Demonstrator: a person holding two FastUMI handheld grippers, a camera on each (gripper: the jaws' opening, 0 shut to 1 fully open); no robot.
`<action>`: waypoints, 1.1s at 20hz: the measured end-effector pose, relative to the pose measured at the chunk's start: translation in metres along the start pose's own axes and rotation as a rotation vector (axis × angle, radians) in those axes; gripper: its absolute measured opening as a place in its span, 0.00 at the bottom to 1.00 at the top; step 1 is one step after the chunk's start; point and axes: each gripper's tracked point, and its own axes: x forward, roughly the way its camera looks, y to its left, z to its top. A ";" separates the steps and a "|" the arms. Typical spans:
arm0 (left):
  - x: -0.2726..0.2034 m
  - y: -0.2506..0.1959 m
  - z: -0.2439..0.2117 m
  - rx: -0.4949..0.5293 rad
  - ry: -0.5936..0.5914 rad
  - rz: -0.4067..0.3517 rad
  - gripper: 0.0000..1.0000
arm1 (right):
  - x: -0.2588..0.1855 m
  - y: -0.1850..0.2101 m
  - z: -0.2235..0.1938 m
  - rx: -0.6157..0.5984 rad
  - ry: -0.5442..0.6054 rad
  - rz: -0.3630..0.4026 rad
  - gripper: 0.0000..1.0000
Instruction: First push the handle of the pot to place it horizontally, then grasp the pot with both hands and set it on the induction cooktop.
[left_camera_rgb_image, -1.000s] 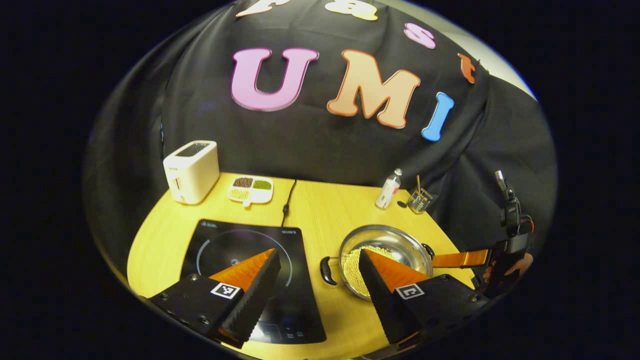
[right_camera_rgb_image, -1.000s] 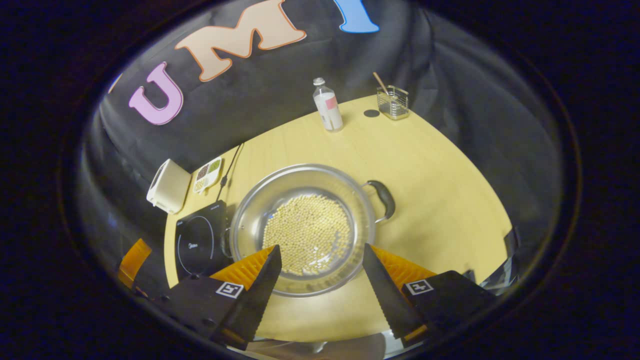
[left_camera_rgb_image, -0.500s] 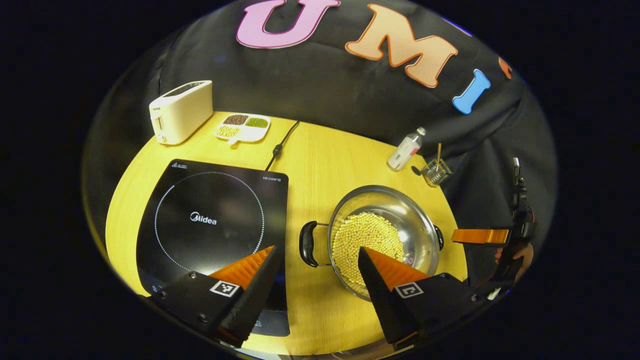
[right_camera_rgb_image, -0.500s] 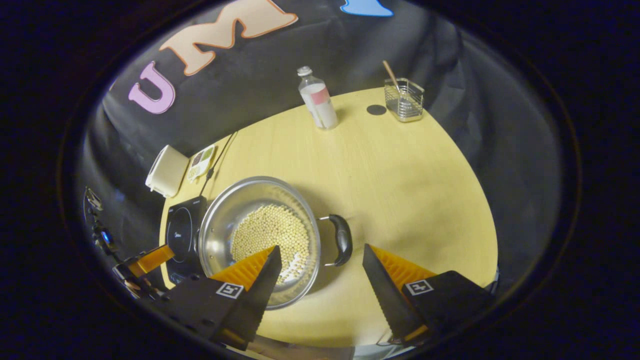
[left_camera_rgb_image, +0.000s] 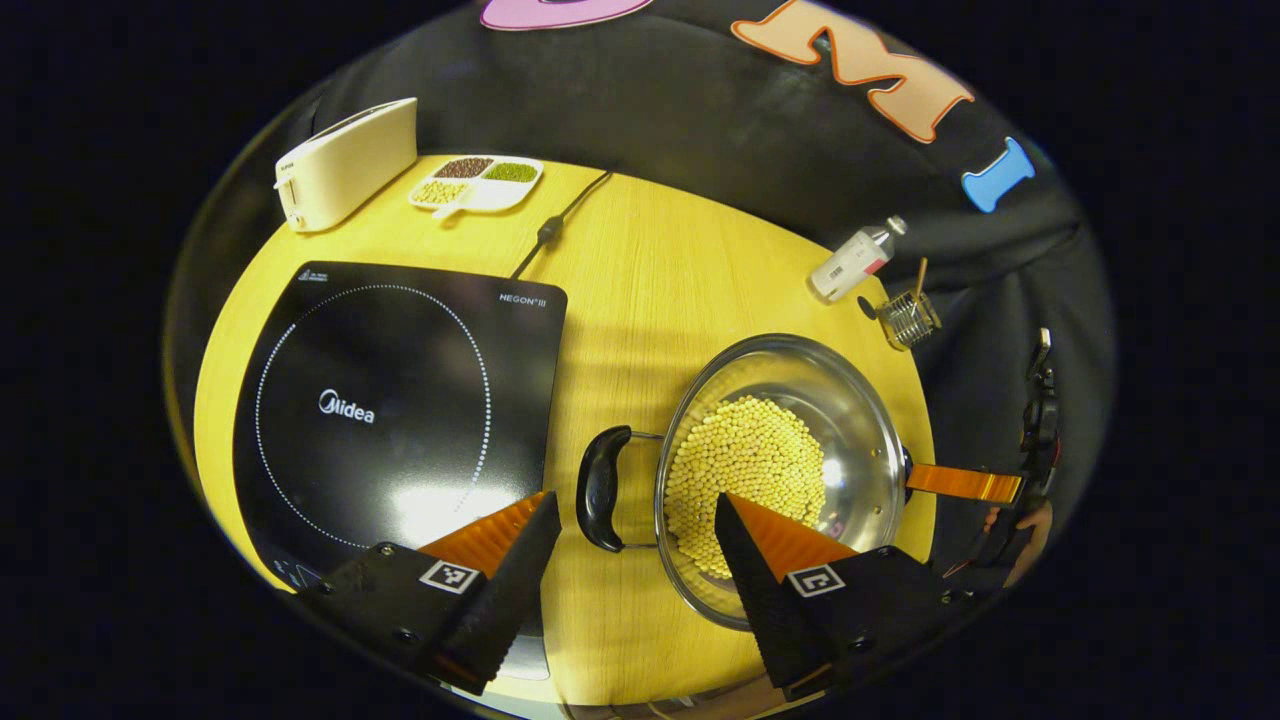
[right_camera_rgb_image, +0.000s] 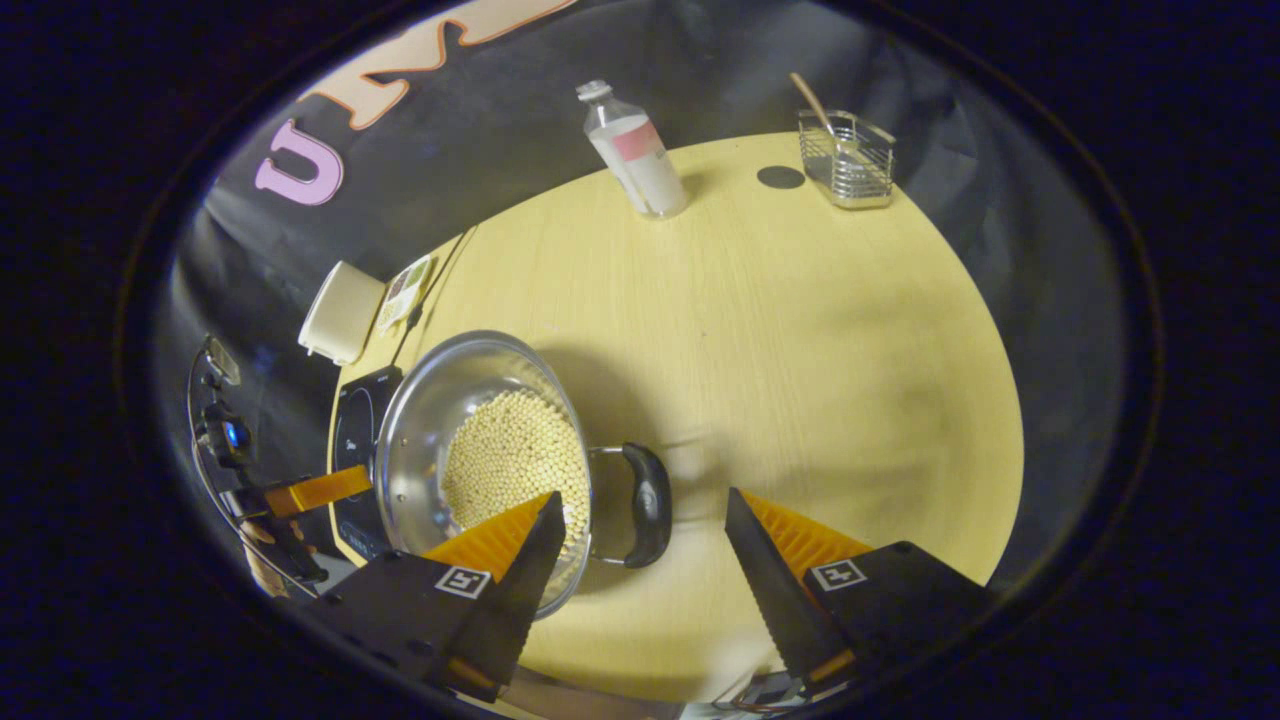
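A steel pot (left_camera_rgb_image: 850, 420) holding pale beans stands on the wooden table, to the right of the black induction cooktop (left_camera_rgb_image: 390, 400). Its two black handles lie level, one on each side. My left gripper (left_camera_rgb_image: 635, 497) is open, hovering over the left handle (left_camera_rgb_image: 600, 488), which sits between the fingers. In the right gripper view, the pot (right_camera_rgb_image: 430, 420) is at lower left. My right gripper (right_camera_rgb_image: 642, 495) is open above the right handle (right_camera_rgb_image: 648, 505). The right gripper's finger (left_camera_rgb_image: 965, 483) reaches the pot's far side, held by a hand (left_camera_rgb_image: 1025, 525). The left gripper's finger (right_camera_rgb_image: 310, 490) shows beyond the pot.
A white toaster (left_camera_rgb_image: 345, 165), a divided dish (left_camera_rgb_image: 478, 182) of beans and the cooktop's cable (left_camera_rgb_image: 555, 225) lie at the table's back left. A small bottle (right_camera_rgb_image: 635, 150) and a wire basket (right_camera_rgb_image: 848, 160) stand at the back right. Bare wood (right_camera_rgb_image: 800, 350) spreads right of the pot.
Both grippers have come down closer to the table. The left one now straddles the left handle; the right one has swung from over the beans to the right handle.
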 end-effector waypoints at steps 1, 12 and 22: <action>0.003 0.001 0.002 -0.002 0.005 0.008 0.96 | 0.005 -0.002 -0.001 -0.004 0.011 0.001 0.92; 0.045 0.001 -0.003 -0.015 0.131 0.003 0.87 | 0.040 0.016 -0.010 0.006 0.135 0.149 0.86; 0.052 0.012 -0.005 0.030 0.185 0.046 0.58 | 0.063 0.027 -0.014 0.075 0.205 0.225 0.56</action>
